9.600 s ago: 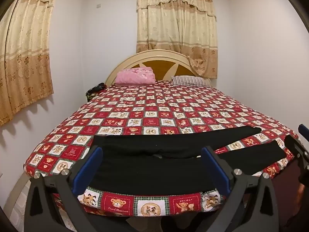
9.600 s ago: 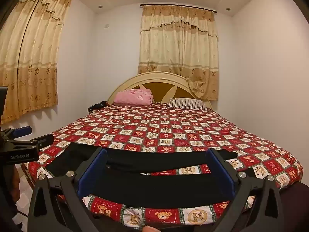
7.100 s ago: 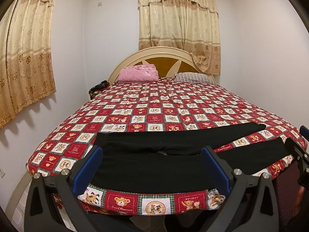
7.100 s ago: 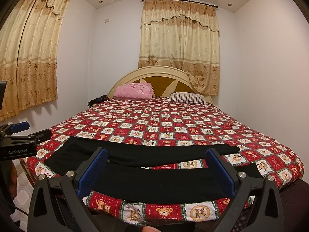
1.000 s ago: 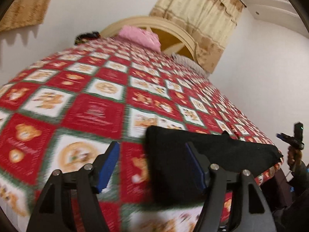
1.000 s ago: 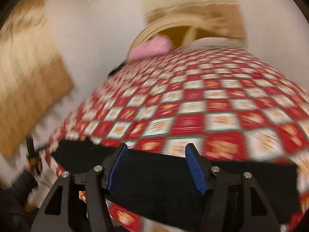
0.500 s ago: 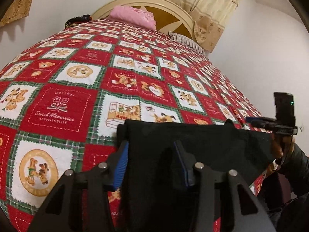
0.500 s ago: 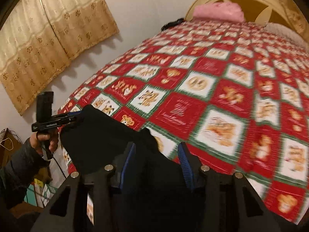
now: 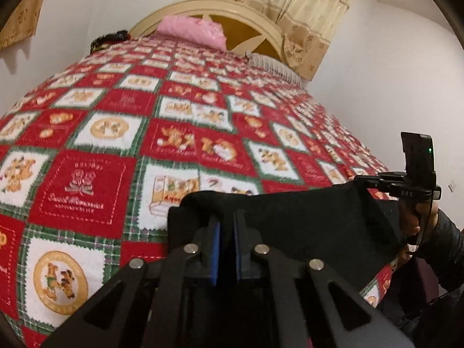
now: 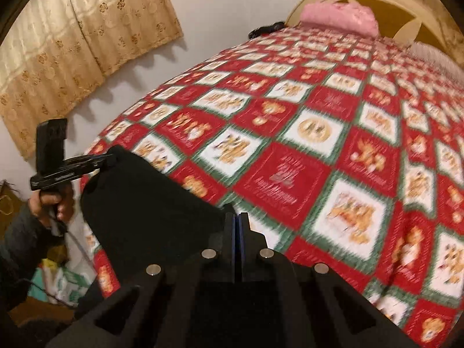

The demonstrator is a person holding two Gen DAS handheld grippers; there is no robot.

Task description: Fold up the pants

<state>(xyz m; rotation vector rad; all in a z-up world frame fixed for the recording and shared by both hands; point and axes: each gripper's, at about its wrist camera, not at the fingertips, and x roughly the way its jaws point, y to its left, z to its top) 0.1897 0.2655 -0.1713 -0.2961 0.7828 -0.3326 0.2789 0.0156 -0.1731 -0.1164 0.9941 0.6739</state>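
Note:
Black pants (image 9: 295,226) lie along the near edge of the bed, on a red, white and green bear-print quilt (image 9: 179,142). In the left wrist view my left gripper (image 9: 226,226) has its jaws closing, blue pads pinching a raised fold at one end of the pants. My right gripper (image 9: 364,182) shows at the far right of that view, clamped on the other end. The right wrist view has my right gripper (image 10: 238,220) closing with its pads pressed together on the black pants (image 10: 139,203). My left gripper (image 10: 108,156) bites the far end there.
A pink folded blanket (image 9: 191,30) and a striped pillow (image 9: 275,65) lie by the cream headboard (image 9: 226,8). Gold curtains (image 10: 81,37) hang on the left wall. Bags (image 10: 66,284) sit on the floor beside the bed. A sleeved hand (image 10: 55,203) holds the left gripper.
Both grippers went from open to closed on the pants' ends. The right one swung down and across to its end. The fabric now bunches up at the pads.

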